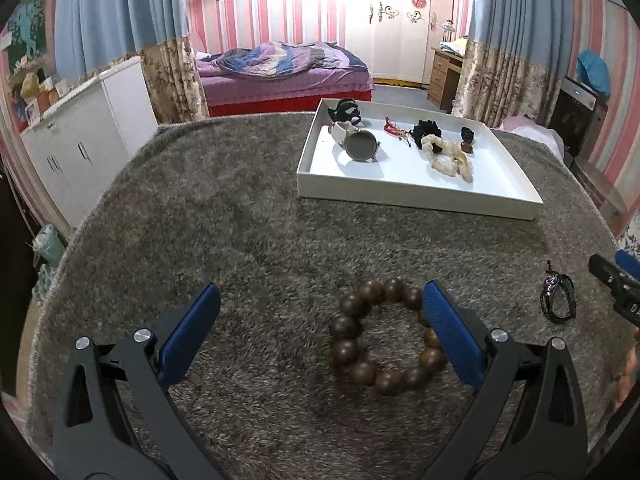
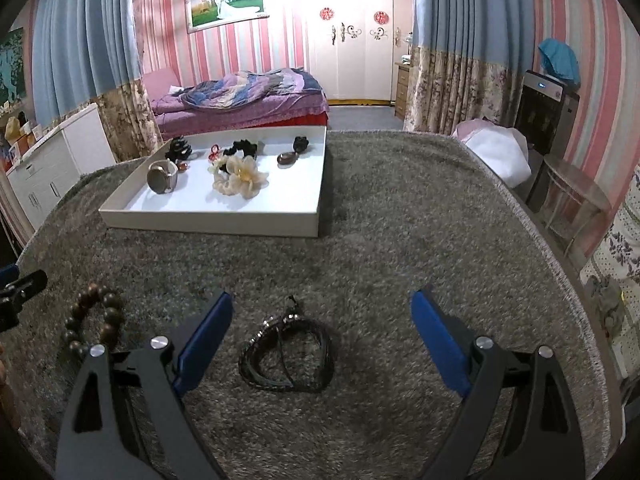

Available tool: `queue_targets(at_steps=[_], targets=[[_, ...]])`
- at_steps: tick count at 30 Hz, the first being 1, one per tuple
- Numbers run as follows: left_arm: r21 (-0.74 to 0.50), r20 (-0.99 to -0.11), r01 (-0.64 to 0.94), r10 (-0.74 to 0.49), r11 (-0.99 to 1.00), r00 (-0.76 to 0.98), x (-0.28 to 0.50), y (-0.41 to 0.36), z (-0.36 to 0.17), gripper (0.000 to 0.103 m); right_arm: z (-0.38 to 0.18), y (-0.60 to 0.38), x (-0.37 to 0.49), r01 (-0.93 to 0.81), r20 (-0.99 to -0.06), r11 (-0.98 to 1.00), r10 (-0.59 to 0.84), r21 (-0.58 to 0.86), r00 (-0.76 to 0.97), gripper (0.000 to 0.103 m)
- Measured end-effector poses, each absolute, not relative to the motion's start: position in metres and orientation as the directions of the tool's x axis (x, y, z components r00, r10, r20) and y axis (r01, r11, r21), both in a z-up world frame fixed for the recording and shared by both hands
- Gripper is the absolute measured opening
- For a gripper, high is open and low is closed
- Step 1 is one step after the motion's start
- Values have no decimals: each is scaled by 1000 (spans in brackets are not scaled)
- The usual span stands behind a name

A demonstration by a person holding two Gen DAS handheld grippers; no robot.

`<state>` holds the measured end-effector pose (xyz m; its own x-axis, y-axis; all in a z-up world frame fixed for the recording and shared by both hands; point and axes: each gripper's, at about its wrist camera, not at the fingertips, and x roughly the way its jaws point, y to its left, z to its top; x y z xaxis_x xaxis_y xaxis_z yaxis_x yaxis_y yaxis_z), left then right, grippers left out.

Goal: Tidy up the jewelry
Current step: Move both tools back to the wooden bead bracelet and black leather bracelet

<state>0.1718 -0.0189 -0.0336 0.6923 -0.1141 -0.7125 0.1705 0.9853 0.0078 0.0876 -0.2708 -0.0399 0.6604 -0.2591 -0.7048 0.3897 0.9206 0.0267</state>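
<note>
A brown wooden bead bracelet [image 1: 386,336] lies on the grey carpet-covered table, between the open fingers of my left gripper [image 1: 320,304], nearer the right finger. It also shows in the right wrist view [image 2: 94,322]. A black cord bracelet [image 2: 288,356] lies between the open fingers of my right gripper [image 2: 322,308]; it shows in the left wrist view [image 1: 558,298] too. A white tray [image 1: 400,192] [image 2: 208,220] at the back holds a watch [image 1: 360,146], a cream scrunchie [image 1: 448,154], black hair ties and small trinkets.
The grey shaggy cover [image 2: 400,220] spreads over the whole table, with its edges curving away on both sides. A white cabinet [image 1: 80,140] stands to the left, a bed [image 1: 280,72] behind, a small side table [image 2: 572,196] to the right.
</note>
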Motion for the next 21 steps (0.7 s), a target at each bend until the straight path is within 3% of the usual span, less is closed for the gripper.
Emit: queue_targets(at_steps=[10,21], targets=[[-16,-756,188,-135,982,641,179,-16,-58,100,-56,-274,88,419,-718,906,-332,-62,612,91],[52,-774,190,-81,980,628,187,-25,-78,100,-79,-279,90,408,-754,911,-311,-64,578,91]])
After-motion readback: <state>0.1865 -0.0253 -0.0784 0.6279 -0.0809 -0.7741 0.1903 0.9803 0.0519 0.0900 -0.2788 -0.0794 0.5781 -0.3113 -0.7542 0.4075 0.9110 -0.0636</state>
